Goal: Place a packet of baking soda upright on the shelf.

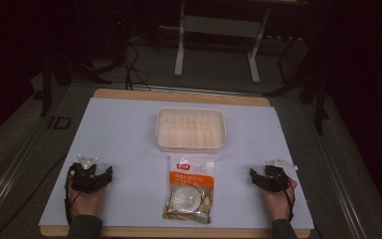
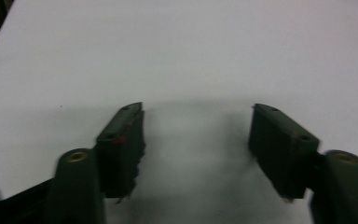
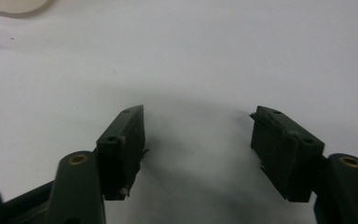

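Left gripper [image 1: 101, 174] low on the white sheet [image 1: 124, 144] at the near left, jaws spread wide with nothing between them — bare white surface in the gap in the left gripper view [image 2: 198, 140]. Right gripper [image 1: 259, 178] likewise at the near right, jaws wide apart and empty [image 3: 198, 140]. Held by a hand [image 1: 84, 199] on each side. Between the two, near the front edge, a clear-and-orange snack bag [image 1: 189, 188] lying flat. Just beyond the bag, a pale empty tray [image 1: 191, 130] — close, contact hard to tell.
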`<state>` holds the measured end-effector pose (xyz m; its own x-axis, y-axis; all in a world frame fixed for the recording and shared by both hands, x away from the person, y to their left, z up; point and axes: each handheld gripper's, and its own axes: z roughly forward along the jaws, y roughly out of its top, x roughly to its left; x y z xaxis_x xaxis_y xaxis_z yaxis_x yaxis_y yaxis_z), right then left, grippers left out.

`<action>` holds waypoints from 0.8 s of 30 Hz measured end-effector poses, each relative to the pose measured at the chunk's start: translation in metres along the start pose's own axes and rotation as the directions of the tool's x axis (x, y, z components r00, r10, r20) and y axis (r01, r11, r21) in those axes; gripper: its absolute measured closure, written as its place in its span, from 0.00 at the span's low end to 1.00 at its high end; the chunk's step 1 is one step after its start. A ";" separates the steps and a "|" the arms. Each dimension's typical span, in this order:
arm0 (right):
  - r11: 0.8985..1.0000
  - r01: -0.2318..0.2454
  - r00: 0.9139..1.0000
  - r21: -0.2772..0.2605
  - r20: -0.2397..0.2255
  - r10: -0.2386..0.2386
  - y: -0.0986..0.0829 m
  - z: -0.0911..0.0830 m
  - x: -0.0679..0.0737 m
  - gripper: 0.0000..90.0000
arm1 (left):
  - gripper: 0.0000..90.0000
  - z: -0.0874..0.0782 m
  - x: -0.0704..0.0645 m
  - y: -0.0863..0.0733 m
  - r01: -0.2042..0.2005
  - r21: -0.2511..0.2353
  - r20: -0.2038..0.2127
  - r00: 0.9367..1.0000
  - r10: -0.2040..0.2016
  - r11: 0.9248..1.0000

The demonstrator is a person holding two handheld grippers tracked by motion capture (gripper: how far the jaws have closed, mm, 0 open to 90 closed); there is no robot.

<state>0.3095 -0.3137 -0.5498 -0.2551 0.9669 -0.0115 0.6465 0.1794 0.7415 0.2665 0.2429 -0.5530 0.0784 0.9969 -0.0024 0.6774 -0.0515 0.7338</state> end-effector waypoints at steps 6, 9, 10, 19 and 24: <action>1.000 -0.006 0.999 -0.028 -0.050 0.004 0.003 -0.005 0.001 0.44 | 0.54 -0.003 0.002 -0.001 -0.013 -0.033 0.049 0.999 0.015 0.999; 0.999 0.011 0.998 -0.040 -0.056 -0.013 0.005 -0.007 0.003 0.46 | 0.56 -0.005 0.002 -0.002 -0.033 -0.058 0.070 0.997 0.037 0.998; 0.999 0.026 0.997 -0.044 -0.068 -0.029 0.007 -0.008 0.004 0.47 | 0.57 -0.005 0.002 -0.002 -0.040 -0.065 0.072 0.996 0.045 0.997; 0.997 0.072 0.984 -0.038 -0.158 -0.077 0.021 -0.003 0.013 0.46 | 0.60 -0.006 0.002 -0.002 -0.042 -0.076 0.081 0.996 0.049 0.996; 0.995 0.101 0.971 -0.024 -0.214 -0.103 0.027 0.002 0.022 0.41 | 0.60 -0.005 0.000 -0.003 -0.062 -0.075 0.071 0.995 0.067 0.995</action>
<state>0.3222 -0.2869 -0.5314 -0.4685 0.8817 0.0556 0.6001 0.2714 0.7525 0.2608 0.2435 -0.5512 0.1756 0.9845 -0.0017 0.6145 -0.1083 0.7815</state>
